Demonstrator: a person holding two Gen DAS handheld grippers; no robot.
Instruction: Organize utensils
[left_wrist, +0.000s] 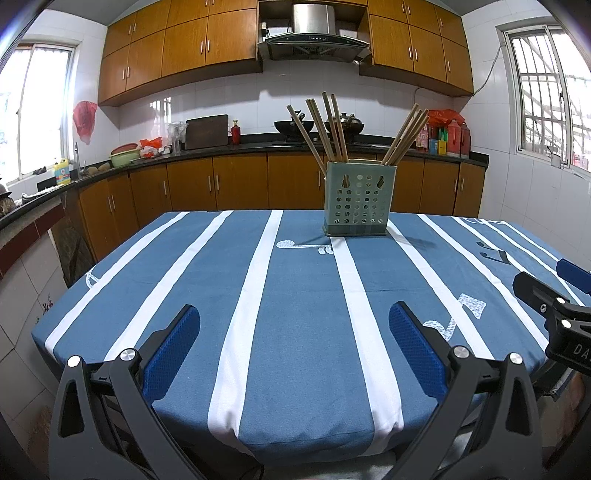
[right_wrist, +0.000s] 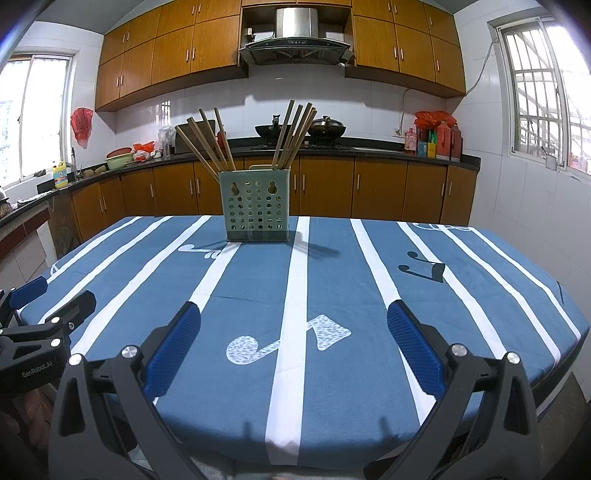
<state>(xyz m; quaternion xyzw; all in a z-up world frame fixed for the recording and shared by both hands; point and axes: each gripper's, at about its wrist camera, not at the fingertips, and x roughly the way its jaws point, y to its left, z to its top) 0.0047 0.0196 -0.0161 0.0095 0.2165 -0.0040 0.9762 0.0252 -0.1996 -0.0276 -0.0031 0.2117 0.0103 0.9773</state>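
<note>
A pale green perforated utensil holder stands upright near the far edge of the table. Several wooden chopsticks lean in it, in two bunches, one left and one right. My left gripper is open and empty above the near part of the table, far short of the holder. My right gripper is open and empty too, beside the left one. Each gripper shows at the edge of the other's view: the right one in the left wrist view, the left one in the right wrist view.
The table carries a blue cloth with white stripes and music notes. Behind it runs a kitchen counter with woks, bottles, a cutting board and bowls. Wooden cabinets and a range hood hang above.
</note>
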